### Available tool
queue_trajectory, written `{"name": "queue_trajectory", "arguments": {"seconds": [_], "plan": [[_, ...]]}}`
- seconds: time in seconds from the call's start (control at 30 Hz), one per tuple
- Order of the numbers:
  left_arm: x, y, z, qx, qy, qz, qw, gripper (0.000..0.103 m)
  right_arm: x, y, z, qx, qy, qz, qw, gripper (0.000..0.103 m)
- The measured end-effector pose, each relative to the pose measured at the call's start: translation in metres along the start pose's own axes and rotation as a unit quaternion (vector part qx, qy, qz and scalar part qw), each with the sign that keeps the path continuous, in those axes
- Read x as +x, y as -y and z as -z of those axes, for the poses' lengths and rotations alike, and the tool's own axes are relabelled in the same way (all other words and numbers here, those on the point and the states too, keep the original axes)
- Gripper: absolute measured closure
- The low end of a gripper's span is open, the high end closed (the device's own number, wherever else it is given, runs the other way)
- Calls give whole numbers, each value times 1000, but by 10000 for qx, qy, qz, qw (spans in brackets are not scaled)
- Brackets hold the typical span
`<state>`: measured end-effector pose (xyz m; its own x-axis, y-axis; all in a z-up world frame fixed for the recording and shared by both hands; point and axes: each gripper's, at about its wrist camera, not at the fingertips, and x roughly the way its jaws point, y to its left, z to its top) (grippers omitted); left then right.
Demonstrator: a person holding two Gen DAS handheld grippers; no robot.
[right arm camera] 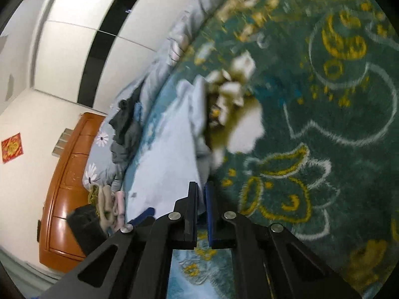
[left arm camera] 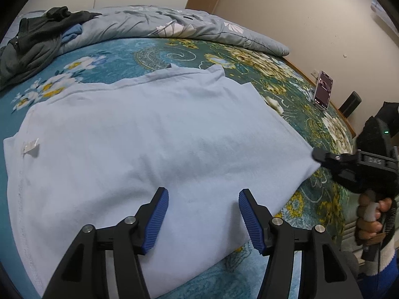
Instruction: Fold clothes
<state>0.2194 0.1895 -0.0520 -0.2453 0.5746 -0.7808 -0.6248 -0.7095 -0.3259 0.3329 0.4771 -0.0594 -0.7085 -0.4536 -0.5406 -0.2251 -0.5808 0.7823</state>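
Pale blue shirt (left arm camera: 149,144) lies flat mid-bed, long axis left-right. Left gripper (left arm camera: 203,220) hovers wide open over its near edge, empty. Right gripper (right arm camera: 201,194) pinched shut on shirt's right corner, so nearer.

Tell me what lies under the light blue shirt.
The light blue shirt lies spread on a teal floral blanket, which shows around its edges. The shirt is opaque, so whatever sits beneath its middle cannot be seen.

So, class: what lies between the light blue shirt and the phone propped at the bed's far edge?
Only bare floral bedspread separates the light blue shirt from the phone; the left wrist view shows it.
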Motion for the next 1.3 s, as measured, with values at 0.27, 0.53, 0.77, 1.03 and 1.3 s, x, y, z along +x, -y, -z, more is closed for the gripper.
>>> {"name": "queue_trajectory", "arguments": {"seconds": [0.27, 0.53, 0.77, 1.03, 1.3], "plan": [[0, 0, 0, 48, -2, -19, 10000, 40, 3, 14, 5, -4, -110, 262, 9996, 101], [-4, 2, -13, -72, 126, 61, 9999, 40, 9, -11, -28, -688, -141, 252, 9972, 75], [-6, 0, -28, -193, 290, 48, 9994, 40, 53, -11, -59, -745, -430, 277, 9959, 67], [5, -5, -34, -449, 260, 163, 9985, 46, 79, -15, -70, -819, -723, -37, 9940, 67], [19, -5, -34, -464, 122, 115, 9988, 86, 84, -8, -66, -602, -883, -359, 9936, 87]]}}
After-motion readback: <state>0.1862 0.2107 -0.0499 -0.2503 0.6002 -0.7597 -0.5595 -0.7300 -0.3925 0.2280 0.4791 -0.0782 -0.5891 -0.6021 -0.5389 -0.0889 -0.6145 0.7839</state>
